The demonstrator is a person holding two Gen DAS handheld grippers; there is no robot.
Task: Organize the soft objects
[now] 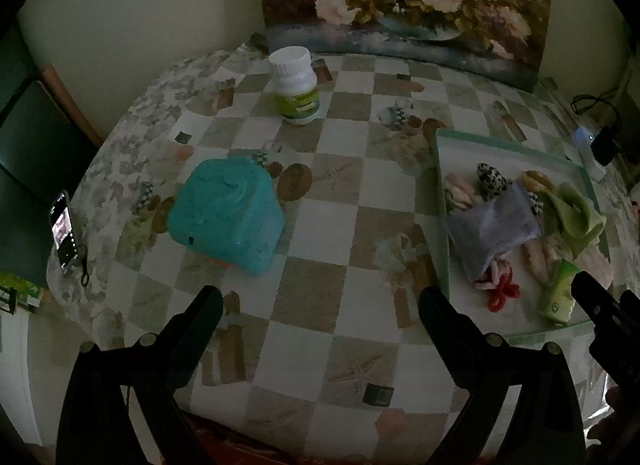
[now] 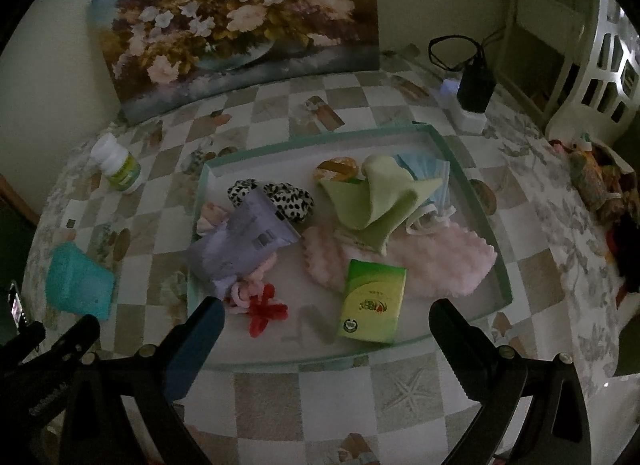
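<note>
A shallow green-rimmed tray (image 2: 476, 181) holds several soft items: a green cloth (image 2: 372, 201), a pink fluffy cloth (image 2: 440, 265), a lilac packet (image 2: 240, 241), a spotted scrunchie (image 2: 288, 197), a red hair tie (image 2: 266, 311), a green tissue pack (image 2: 372, 301) and a blue face mask (image 2: 428, 169). The tray (image 1: 442, 225) also shows at the right of the left wrist view. A teal sponge block (image 1: 228, 213) lies on the table outside the tray. My left gripper (image 1: 320, 305) is open and empty, near the sponge. My right gripper (image 2: 326, 317) is open and empty over the tray's near edge.
A white pill bottle (image 1: 296, 85) stands behind the sponge. A flower painting (image 2: 240, 25) leans on the wall. A charger and power strip (image 2: 468, 97) sit at the back right. A phone (image 1: 64, 233) lies at the table's left edge. A white chair (image 2: 600, 77) stands at right.
</note>
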